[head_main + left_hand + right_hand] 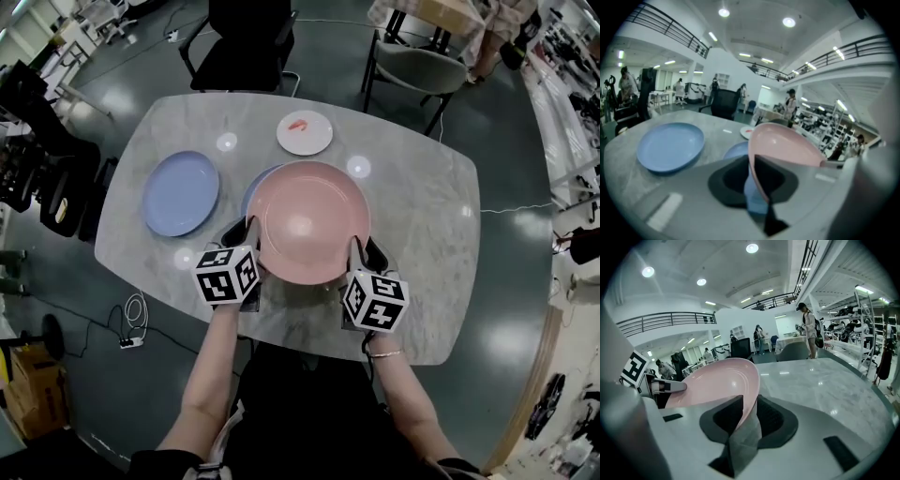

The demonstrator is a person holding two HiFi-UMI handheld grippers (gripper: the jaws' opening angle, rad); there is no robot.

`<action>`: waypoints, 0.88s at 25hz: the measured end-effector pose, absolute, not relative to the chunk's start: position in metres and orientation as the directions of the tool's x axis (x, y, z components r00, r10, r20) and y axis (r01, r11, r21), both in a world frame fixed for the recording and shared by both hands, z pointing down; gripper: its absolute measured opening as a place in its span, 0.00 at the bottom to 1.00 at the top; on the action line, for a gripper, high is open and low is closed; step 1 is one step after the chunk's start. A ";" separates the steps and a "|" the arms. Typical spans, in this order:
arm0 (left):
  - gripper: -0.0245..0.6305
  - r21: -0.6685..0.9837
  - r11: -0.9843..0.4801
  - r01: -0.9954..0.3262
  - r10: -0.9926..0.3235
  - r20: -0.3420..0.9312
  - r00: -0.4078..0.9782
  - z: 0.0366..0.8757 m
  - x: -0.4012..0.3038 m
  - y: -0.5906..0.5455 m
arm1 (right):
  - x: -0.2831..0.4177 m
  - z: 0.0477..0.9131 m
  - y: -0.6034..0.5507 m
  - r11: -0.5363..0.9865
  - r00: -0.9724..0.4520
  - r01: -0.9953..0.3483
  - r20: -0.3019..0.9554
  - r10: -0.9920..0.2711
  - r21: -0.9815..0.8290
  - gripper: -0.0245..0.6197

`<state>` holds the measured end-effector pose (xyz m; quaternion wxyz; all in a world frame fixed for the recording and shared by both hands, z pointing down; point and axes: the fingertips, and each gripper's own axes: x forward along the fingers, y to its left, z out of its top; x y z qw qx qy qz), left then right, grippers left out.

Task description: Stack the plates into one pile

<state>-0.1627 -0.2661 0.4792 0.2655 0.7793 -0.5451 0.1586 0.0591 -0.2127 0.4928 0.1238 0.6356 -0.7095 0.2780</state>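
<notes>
A large pink plate (pixel 309 220) (pixel 787 140) (pixel 712 380) hangs over the near middle of the marble table (pixel 422 206), carried between both grippers. My left gripper (pixel 246 232) (pixel 752 180) is shut on the pink plate's left rim. On the right rim my right gripper (pixel 361 251) (pixel 747 420) is shut as well. Under the pink plate's far left edge a smaller blue plate (pixel 255 187) (pixel 738 150) peeks out, mostly hidden. A bigger blue plate (pixel 180 192) (pixel 670 145) lies flat to the left. Farther back sits a small white plate (pixel 304 132) (pixel 746 132) with a red mark on it.
A black chair (pixel 244 47) and a grey chair (pixel 412 66) stand at the table's far side. Cables and a power strip (pixel 131 339) lie on the floor at the left. People stand far off in the hall.
</notes>
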 end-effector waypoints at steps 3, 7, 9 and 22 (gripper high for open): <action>0.10 0.242 -0.285 -0.927 -0.743 0.556 0.374 0.493 -0.194 -0.286 | 0.027 0.503 -0.228 0.002 -0.121 -0.977 0.547 -0.828 -0.213 0.17; 0.10 0.238 -0.330 -0.913 -0.703 0.583 0.406 0.513 -0.208 -0.305 | 0.011 0.521 -0.239 -0.067 -0.052 -0.981 0.585 -0.810 -0.181 0.16; 0.11 0.238 -0.357 -0.903 -0.680 0.596 0.426 0.523 -0.206 -0.312 | 0.011 0.529 -0.241 -0.094 -0.020 -0.983 0.604 -0.797 -0.157 0.16; 0.15 0.192 -0.478 -0.857 -0.609 0.631 0.480 0.547 -0.191 -0.323 | 0.019 0.553 -0.244 -0.183 0.100 -0.981 0.649 -0.754 -0.061 0.16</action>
